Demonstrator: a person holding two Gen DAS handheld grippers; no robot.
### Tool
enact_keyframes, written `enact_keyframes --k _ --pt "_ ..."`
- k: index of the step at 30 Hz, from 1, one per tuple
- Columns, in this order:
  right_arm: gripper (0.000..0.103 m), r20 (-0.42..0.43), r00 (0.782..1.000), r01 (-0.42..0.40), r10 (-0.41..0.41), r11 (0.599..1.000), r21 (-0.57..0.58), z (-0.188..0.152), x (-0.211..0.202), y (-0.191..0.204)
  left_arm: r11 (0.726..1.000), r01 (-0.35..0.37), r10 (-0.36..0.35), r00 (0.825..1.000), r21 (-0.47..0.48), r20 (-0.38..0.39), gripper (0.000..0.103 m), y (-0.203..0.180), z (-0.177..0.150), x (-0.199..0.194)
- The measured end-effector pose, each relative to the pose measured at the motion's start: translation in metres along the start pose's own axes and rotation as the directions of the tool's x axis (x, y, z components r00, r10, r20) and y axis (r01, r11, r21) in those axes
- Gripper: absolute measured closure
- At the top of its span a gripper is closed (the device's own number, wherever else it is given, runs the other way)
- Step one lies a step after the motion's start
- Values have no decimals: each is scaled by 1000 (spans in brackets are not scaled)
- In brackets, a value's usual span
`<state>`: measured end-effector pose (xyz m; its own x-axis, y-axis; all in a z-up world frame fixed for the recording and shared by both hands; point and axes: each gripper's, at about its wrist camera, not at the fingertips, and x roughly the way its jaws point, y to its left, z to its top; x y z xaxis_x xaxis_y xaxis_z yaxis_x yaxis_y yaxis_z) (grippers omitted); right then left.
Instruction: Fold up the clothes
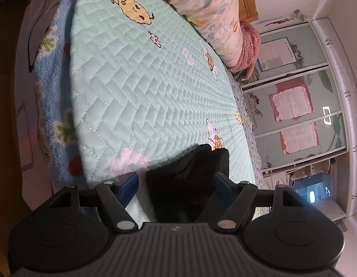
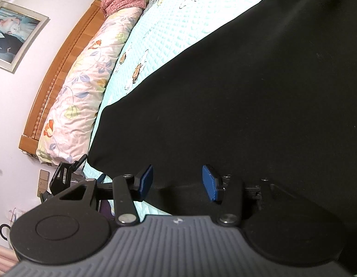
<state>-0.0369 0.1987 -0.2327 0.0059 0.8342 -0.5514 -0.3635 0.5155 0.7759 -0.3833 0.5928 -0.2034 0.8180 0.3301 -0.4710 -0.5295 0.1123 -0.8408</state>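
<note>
A black garment [image 2: 236, 97] lies spread on the pale green quilted bedspread [image 2: 178, 18]. My right gripper [image 2: 177, 182] is open, its blue pads on either side of the garment's near edge, with nothing pinched. In the left wrist view, a bunched part of the black garment [image 1: 185, 182] sits between the blue pads of my left gripper [image 1: 176, 182], which stand wide apart. The left pad [image 1: 130, 189] is clear of the cloth; the right pad [image 1: 222, 184] is next to it.
A rolled floral duvet [image 2: 84, 85] lies along the wooden headboard [image 2: 54, 78], with a pink knitted cloth [image 2: 123, 0] at its end. A fluffy blue blanket [image 1: 51, 97] lies beside the quilt [image 1: 137, 76]. A mirrored wardrobe [image 1: 300, 106] stands past the bed.
</note>
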Motion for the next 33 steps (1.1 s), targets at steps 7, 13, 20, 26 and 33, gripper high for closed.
enact_keyframes --k 7,13,20,26,33 --pt "53 5 1000 -8 8 1000 5 -1 0 -2 999 32 -31 999 44 -19 22 -1 1 9" --pt "53 10 1000 -9 9 1000 8 -2 0 -2 995 79 -78 996 53 -34 4 -3 2 18" --pt "53 12 1000 -11 11 1000 4 -2 -1 -4 987 112 -106 993 112 -54 0 -13 3 27" --pt "53 14 1000 -18 18 1000 8 -1 -1 -6 969 125 -103 989 215 -111 0 -30 3 40" --pt "53 14 1000 -13 13 1000 12 -1 -1 -4 964 154 -132 984 215 -117 0 -41 5 65"
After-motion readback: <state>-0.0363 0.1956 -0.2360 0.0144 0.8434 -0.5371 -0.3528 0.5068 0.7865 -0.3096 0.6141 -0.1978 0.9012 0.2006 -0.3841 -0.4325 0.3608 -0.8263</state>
